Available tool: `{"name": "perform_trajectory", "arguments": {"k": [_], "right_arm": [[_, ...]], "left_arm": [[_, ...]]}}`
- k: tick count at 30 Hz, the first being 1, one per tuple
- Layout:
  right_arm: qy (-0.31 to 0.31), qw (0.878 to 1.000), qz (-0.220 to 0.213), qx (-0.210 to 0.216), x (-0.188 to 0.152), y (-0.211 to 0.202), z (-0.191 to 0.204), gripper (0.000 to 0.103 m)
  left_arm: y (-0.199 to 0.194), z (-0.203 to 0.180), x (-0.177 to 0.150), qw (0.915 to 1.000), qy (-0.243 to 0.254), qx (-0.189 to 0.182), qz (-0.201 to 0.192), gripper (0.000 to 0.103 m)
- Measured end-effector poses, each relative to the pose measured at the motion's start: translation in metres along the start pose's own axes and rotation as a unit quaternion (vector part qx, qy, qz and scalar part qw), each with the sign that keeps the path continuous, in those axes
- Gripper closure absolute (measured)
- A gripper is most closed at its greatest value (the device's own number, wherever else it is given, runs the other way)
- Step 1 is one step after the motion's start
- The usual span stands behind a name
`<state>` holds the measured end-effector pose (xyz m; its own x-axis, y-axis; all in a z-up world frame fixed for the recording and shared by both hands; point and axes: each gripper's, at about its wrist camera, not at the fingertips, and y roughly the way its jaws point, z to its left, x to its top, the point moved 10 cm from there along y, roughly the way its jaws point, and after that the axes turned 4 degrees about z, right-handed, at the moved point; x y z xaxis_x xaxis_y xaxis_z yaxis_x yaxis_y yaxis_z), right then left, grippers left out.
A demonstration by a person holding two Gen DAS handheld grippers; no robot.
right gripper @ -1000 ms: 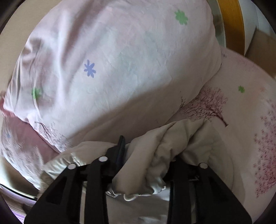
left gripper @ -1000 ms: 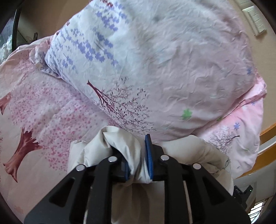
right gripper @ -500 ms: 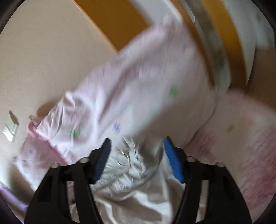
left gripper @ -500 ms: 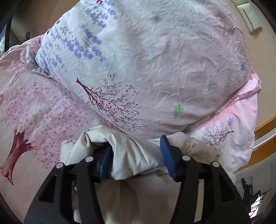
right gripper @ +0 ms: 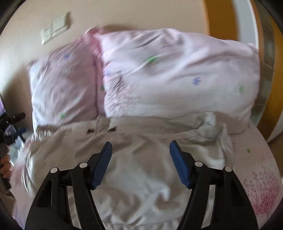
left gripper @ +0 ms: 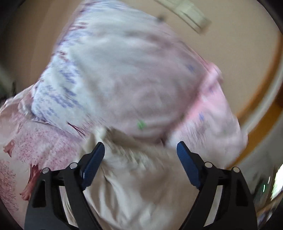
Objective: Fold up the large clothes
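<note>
Though the left wrist view is smeared by blur, the cream garment (left gripper: 141,180) reads clearly enough: a pale, off-white, crumpled cloth filling the lower middle of the frame, its top edge bunched up against the foot of a large floral pillow (left gripper: 120,79) that fills the centre and upper left. It lies on a bed (left gripper: 35,145) whose pink sheet carries a tree print at lower left. The left hand-held gripper (left gripper: 140,148) hovers over the cloth with its blue pads (left gripper: 92,165) set far apart and opening wider; cloth shows between them, but neither pad presses it, so the garment is released. A second pink pillow (left gripper: 212,123) sits at right, and a wall switch plate (left gripper: 192,16) at upper right. In the right wrist view the same garment (right gripper: 141,159) spreads across the lower half, wrinkled in soft folds, with a rumpled band along its upper edge where it meets two pink pillows (right gripper: 176,79) standing against the wall. The right hand-held gripper (right gripper: 140,146) is above the cloth, jaws apart and now closing, pads clear of the fabric. Fingers (right gripper: 5,166) of a person show at the left edge.
</note>
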<state>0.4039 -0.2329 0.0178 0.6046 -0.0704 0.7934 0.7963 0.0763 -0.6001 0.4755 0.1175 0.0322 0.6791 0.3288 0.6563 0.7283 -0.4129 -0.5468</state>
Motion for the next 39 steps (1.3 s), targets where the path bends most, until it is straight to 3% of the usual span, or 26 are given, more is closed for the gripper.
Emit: {"name": "perform_trajectory", "arguments": {"k": [3,7,13,18,24,27,31,35,39], "right_arm": [[-0.033,0.999,0.007,-0.004,-0.009,0.008,0.019,0.039],[-0.02,0.998,0.05,-0.027,-0.021,0.034,0.013,0.039],[0.003,0.992,0.118,-0.044,-0.048,0.073,-0.008,0.037],[-0.016,0.989,0.13,-0.074,-0.051,0.092,-0.007,0.033],[-0.02,0.986,0.139,-0.09,-0.055,0.105,-0.007,0.031],[-0.009,0.989,0.13,-0.066,-0.055,0.093,-0.008,0.032],[0.032,0.996,0.084,-0.012,-0.053,0.051,-0.022,0.033],[0.063,0.996,0.048,-0.038,-0.055,0.02,-0.061,0.036],[0.076,0.993,0.07,-0.062,-0.066,0.026,-0.087,0.037]], "left_arm": [[0.006,-0.036,-0.038,0.9966,0.073,-0.006,0.037,0.019],[0.033,-0.055,-0.069,0.9855,0.147,0.044,0.072,0.019],[0.075,-0.018,-0.079,0.9821,0.117,0.09,0.117,0.02],[0.097,-0.006,-0.083,0.9802,0.096,0.104,0.139,0.02],[0.112,0.002,-0.083,0.9782,0.093,0.125,0.137,0.019],[0.096,0.0,-0.089,0.982,0.077,0.099,0.141,0.023],[0.056,-0.001,-0.091,0.9879,0.077,0.062,0.12,0.023],[0.022,0.023,-0.087,0.9881,0.082,0.089,0.094,0.023],[0.024,0.044,-0.091,0.9832,0.083,0.117,0.113,0.023]]}}
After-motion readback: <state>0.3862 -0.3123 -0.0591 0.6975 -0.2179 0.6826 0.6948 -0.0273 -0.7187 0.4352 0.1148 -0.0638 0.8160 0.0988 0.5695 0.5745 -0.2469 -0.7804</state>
